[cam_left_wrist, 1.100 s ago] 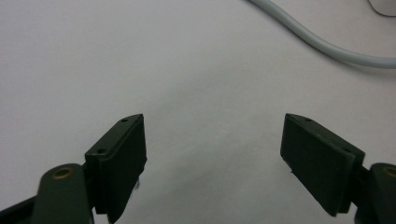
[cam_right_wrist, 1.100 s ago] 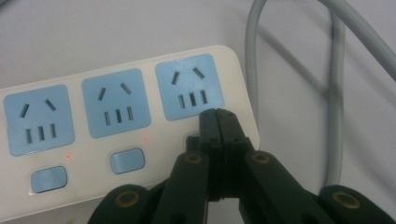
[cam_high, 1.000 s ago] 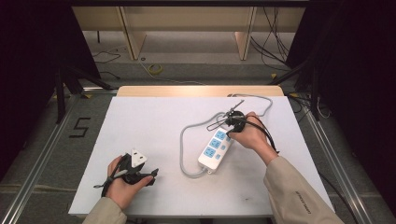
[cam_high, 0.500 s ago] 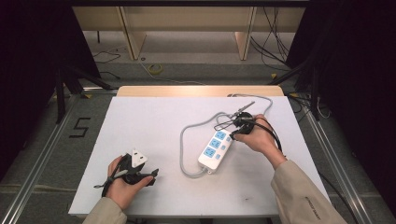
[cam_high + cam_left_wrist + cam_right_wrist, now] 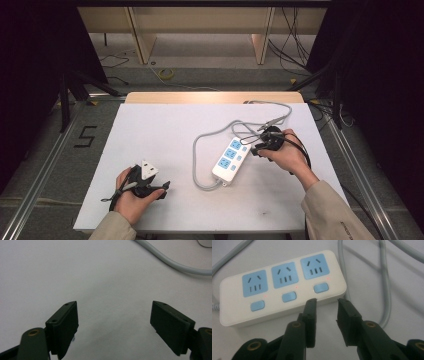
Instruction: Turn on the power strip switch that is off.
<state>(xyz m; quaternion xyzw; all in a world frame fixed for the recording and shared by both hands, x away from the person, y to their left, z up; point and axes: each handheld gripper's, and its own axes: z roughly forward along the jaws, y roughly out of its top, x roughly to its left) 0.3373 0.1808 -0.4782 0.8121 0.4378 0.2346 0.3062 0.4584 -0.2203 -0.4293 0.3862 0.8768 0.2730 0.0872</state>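
Observation:
A white power strip (image 5: 230, 159) with three blue sockets and blue switches lies at an angle on the white table, right of centre, with its grey cable (image 5: 199, 150) looping around it. My right gripper (image 5: 255, 149) sits just right of the strip, pointing at it. In the right gripper view the strip (image 5: 282, 287) lies right beyond the right gripper (image 5: 327, 302). Its jaws have just been opening and nothing is between them. My left gripper (image 5: 164, 189) rests at the near left, open and empty. In the left gripper view the left gripper (image 5: 113, 315) faces bare tabletop and a bend of cable (image 5: 175, 263).
The table top (image 5: 165, 130) has a wooden strip along its far edge. More loops of the grey cable (image 5: 384, 290) lie beyond and right of the strip. Dark floor, metal rails and stands surround the table.
My right hand has drawn back to the right, away from the power strip. The strip lies where it was and the left hand has stayed still.

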